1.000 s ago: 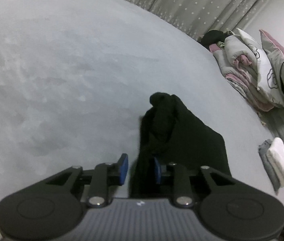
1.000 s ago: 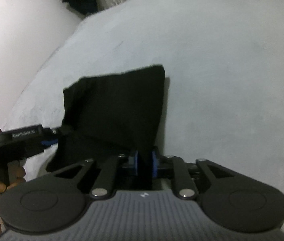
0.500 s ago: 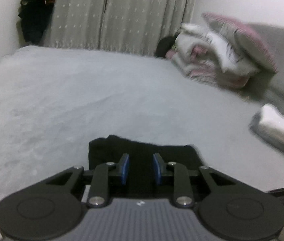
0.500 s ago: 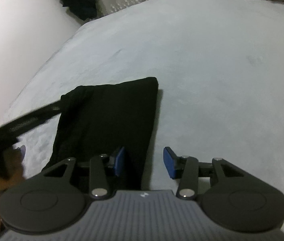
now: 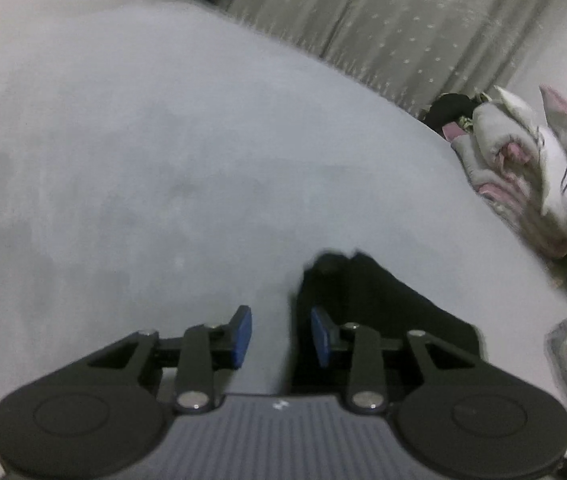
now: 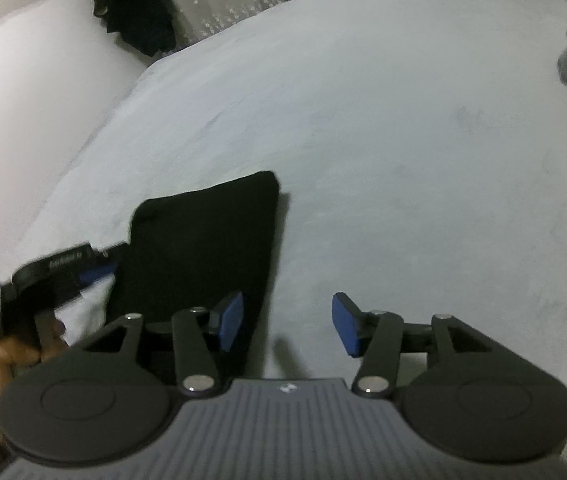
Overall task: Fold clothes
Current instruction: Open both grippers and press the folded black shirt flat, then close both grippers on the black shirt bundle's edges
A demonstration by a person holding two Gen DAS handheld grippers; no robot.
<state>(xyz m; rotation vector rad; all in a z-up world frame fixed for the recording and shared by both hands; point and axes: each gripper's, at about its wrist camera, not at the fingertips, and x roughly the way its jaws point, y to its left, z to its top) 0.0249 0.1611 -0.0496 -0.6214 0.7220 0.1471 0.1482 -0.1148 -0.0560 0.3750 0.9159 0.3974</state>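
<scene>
Both the left gripper (image 5: 281,336) and right gripper (image 6: 288,323) are opening with nothing between them, so the folded black cloth (image 6: 203,240) lies flat on the bed (image 6: 403,140).

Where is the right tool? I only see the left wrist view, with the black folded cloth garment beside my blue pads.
Observer: The right tool is at the black folded cloth garment's near right edge, jaws opening, with only pale grey bedcover between them.
Operator: Is the garment flat?
Observer: Yes, it lies as one flat rectangle with squared far corners.
Operator: How does my left tool look from there?
Observer: The left tool sits blurred at the garment's left edge, jaws opening and nothing clamped. A hand grips its handle.
</scene>
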